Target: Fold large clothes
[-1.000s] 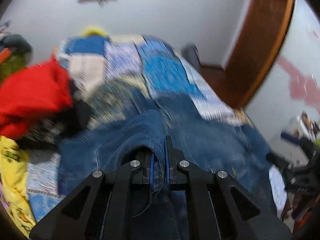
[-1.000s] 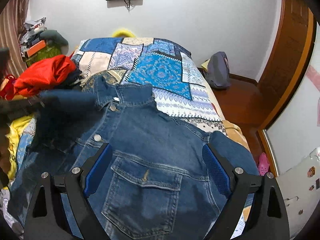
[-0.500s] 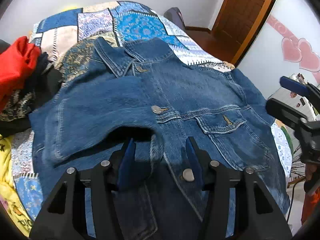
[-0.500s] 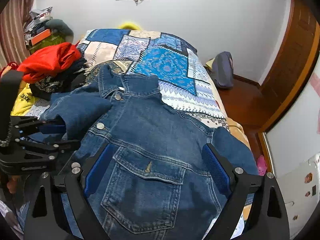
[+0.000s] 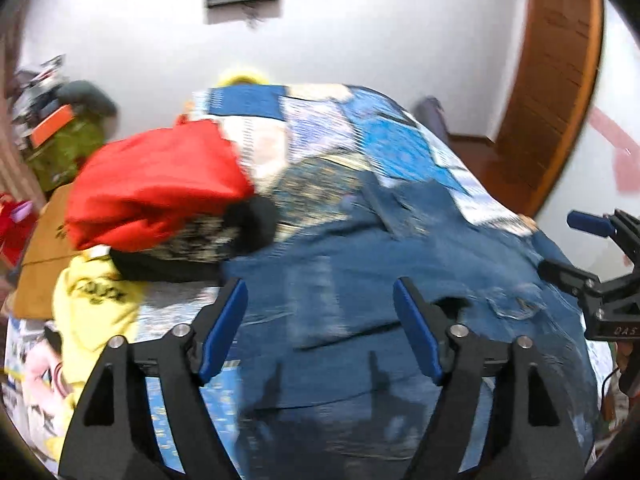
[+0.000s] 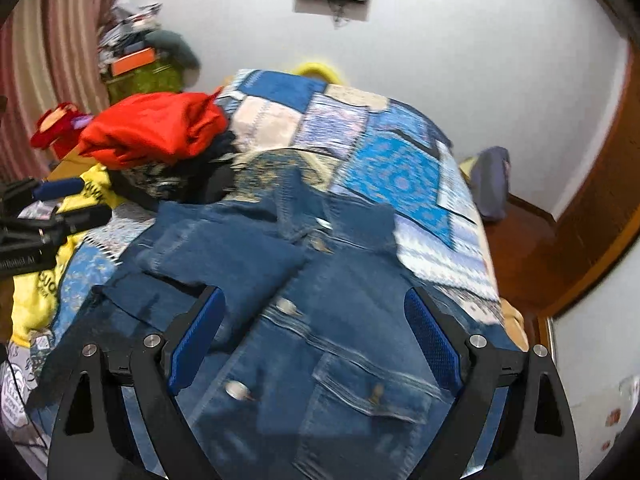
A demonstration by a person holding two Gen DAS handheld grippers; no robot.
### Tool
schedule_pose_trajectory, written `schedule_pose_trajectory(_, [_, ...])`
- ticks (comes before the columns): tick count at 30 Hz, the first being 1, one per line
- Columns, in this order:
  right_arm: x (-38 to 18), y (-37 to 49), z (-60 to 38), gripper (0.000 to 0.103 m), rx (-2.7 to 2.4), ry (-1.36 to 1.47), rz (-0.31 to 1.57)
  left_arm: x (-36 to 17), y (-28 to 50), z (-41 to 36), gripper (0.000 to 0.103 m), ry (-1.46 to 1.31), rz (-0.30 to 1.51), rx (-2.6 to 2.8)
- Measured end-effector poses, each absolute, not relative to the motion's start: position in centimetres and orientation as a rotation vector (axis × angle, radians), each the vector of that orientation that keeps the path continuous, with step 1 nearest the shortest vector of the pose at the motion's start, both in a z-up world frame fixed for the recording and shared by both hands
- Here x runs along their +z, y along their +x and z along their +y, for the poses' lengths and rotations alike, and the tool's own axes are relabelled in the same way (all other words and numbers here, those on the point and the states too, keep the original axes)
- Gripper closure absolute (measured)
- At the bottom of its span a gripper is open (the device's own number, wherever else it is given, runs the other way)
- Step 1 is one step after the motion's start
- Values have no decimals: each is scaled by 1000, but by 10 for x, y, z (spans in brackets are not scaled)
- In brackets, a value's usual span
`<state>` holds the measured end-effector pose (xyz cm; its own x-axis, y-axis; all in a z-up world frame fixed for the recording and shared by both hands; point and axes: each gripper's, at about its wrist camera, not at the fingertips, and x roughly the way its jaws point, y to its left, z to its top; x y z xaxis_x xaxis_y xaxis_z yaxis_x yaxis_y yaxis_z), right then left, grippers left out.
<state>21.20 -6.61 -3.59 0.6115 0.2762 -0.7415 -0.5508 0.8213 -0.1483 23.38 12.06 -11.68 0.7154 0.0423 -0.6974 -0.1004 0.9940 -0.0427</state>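
A blue denim jacket (image 6: 332,320) lies front up on the patchwork bed, its left sleeve (image 6: 224,252) folded across the chest. It also shows in the left wrist view (image 5: 400,288), blurred. My left gripper (image 5: 320,320) is open and empty above the jacket's left part; it appears at the left edge of the right wrist view (image 6: 48,216). My right gripper (image 6: 314,336) is open and empty over the jacket's lower front; it shows at the right edge of the left wrist view (image 5: 600,272).
A pile with a red garment (image 6: 156,128) and dark clothes sits left of the jacket. A yellow garment (image 5: 96,304) lies at the bed's left edge. The patchwork bedspread (image 6: 400,168) extends behind. A wooden door (image 5: 560,80) and a grey bag (image 6: 490,180) are to the right.
My left gripper let go of the sleeve, opened wide and pulled back to the left. The sleeve now lies folded on the jacket. The right gripper stayed open.
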Motion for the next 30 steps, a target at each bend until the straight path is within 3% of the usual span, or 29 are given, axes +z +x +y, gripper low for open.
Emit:
schedule_pose_trajectory(11, [-78,209,39,14,688,-601,858,-148,202,208,21,-203,808,232])
schedule_pose_trajectory(25, [-149,218,95,16,734,-804,1008,-196,185,242,21,-296,893,274])
schedule_pose_trajectory(27, [-148,220,93,21,740,-784,1015,-201,186,243,21,-302,904,274])
schedule_pose_trajectory(29, [-148,222,92,40,745,-765,1019,-205,188,242,21,-309,915,273])
schedule_pose_trajectory(30, [-148,223,92,43,753,-751,1029,-207,189,242,21,-312,920,271])
